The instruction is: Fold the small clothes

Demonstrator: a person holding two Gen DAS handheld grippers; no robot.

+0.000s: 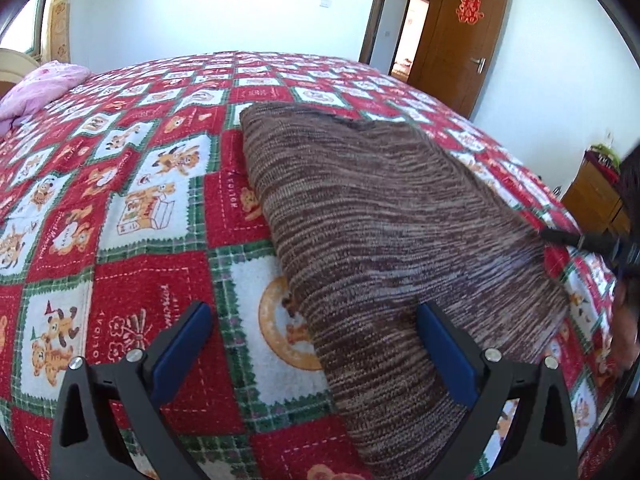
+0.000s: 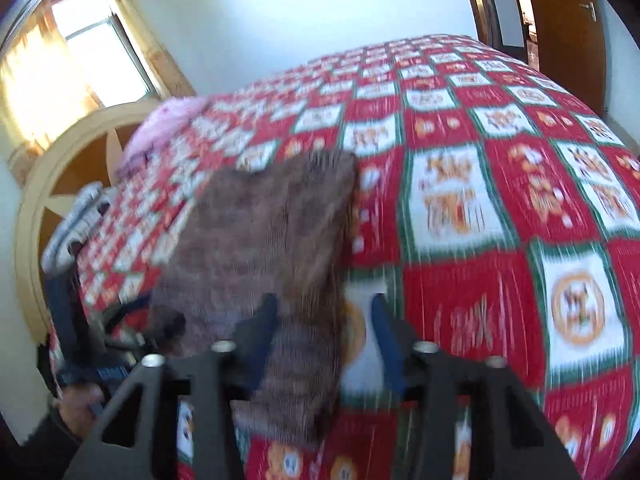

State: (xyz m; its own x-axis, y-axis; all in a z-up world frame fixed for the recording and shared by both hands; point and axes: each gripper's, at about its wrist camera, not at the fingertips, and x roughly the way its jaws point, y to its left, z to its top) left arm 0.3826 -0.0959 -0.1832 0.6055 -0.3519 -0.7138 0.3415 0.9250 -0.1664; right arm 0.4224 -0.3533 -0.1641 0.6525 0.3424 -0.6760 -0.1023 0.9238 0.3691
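On the bedspread lies a folded brown knit; both grippers' jaws stand apart.

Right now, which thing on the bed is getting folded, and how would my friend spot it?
Find the big bed with the red, white and green teddy-bear blanket. Near its front edge lies a brown striped knit garment, folded into a flat slab. It is the only plain, fuzzy brown thing there; the pink quilt sits far away at the head.
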